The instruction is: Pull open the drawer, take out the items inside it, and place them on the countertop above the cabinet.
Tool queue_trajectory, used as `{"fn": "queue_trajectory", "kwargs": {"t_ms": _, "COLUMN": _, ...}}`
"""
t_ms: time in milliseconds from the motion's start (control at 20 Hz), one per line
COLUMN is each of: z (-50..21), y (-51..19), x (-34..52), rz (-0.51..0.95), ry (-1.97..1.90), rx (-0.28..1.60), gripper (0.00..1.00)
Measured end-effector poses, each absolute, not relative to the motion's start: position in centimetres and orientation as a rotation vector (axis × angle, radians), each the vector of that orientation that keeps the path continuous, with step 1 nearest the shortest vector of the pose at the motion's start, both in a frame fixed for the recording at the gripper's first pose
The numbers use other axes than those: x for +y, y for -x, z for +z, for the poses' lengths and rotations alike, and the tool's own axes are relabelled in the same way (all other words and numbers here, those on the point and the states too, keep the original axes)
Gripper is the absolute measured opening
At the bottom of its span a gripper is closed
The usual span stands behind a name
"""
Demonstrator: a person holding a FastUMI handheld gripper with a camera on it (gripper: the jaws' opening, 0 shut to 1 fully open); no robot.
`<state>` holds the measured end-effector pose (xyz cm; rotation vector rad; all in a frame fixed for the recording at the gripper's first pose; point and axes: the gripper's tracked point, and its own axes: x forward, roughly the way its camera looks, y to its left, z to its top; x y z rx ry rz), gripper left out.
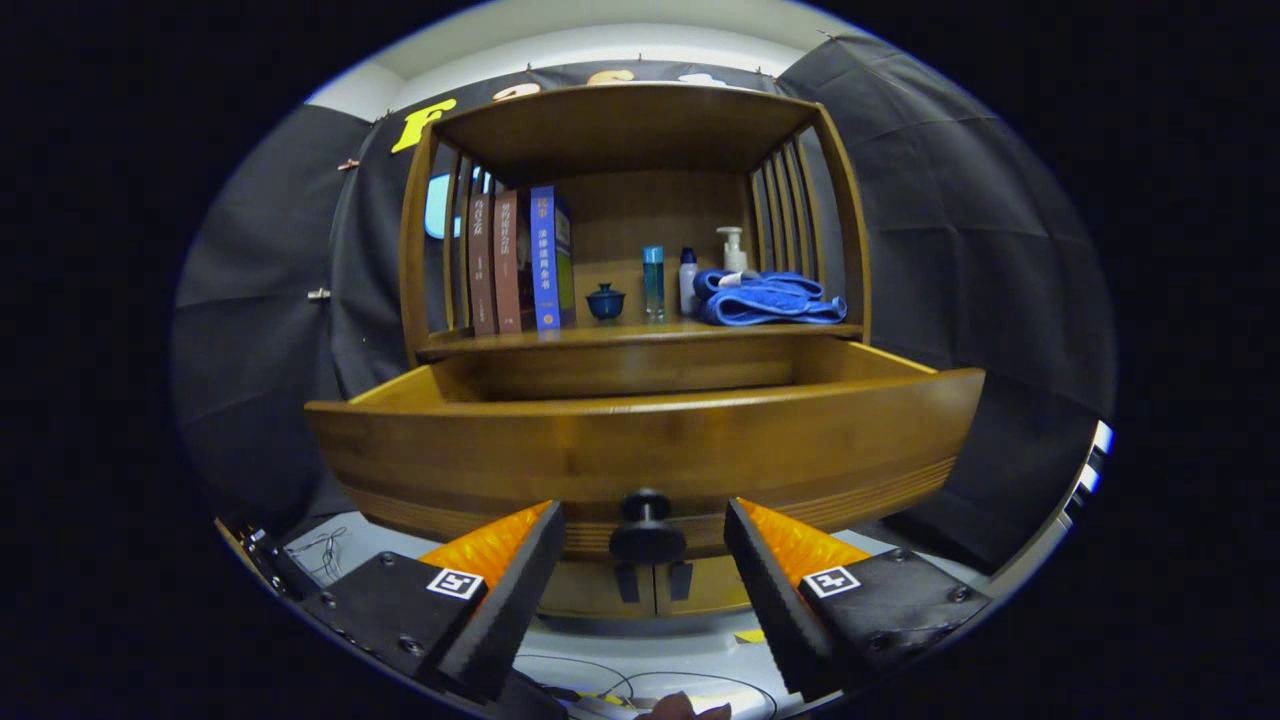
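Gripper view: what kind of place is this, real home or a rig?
Likely a staged recording booth. Black cloth wall behind one wooden cabinet, loose cables below. Drawer is open; gripper open around its knob.

Your gripper (645, 560): fingers spread wide, dark round drawer knob (646, 532) between them, untouched. Curved wooden drawer (640, 450) pulled out toward you; contents hidden behind its front. On wooden countertop (640, 334) above: three upright books (520, 262), small blue lidded cup (605, 301), tall blue bottle (653, 283), folded blue towel (770, 299).
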<state>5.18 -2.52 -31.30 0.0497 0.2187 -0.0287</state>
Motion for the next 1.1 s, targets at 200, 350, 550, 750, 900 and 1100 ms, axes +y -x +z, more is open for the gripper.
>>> {"fn": "queue_trajectory", "kwargs": {"t_ms": 200, "z": -25.0, "y": -5.8, "x": -3.6, "rz": -0.050, "ry": -0.093, "rx": 0.145, "gripper": 0.99}}
{"fn": "queue_trajectory", "kwargs": {"t_ms": 350, "z": -22.2, "y": -7.0, "x": -3.7, "rz": -0.041, "ry": -0.121, "rx": 0.165, "gripper": 0.99}}
{"fn": "queue_trajectory", "kwargs": {"t_ms": 550, "z": -21.1, "y": -9.9, "x": -4.6, "rz": -0.037, "ry": -0.090, "rx": 0.274, "gripper": 0.98}}
{"fn": "queue_trajectory", "kwargs": {"t_ms": 750, "z": -22.0, "y": -13.4, "x": -3.2, "rz": 0.021, "ry": -0.069, "rx": 0.474, "gripper": 0.99}}
{"fn": "queue_trajectory", "kwargs": {"t_ms": 900, "z": -23.7, "y": -15.4, "x": -2.4, "rz": 0.027, "ry": -0.056, "rx": 0.622, "gripper": 0.99}}
{"fn": "queue_trajectory", "kwargs": {"t_ms": 1100, "z": -28.1, "y": -18.2, "x": -1.8, "rz": 0.042, "ry": -0.002, "rx": 0.841, "gripper": 0.99}}
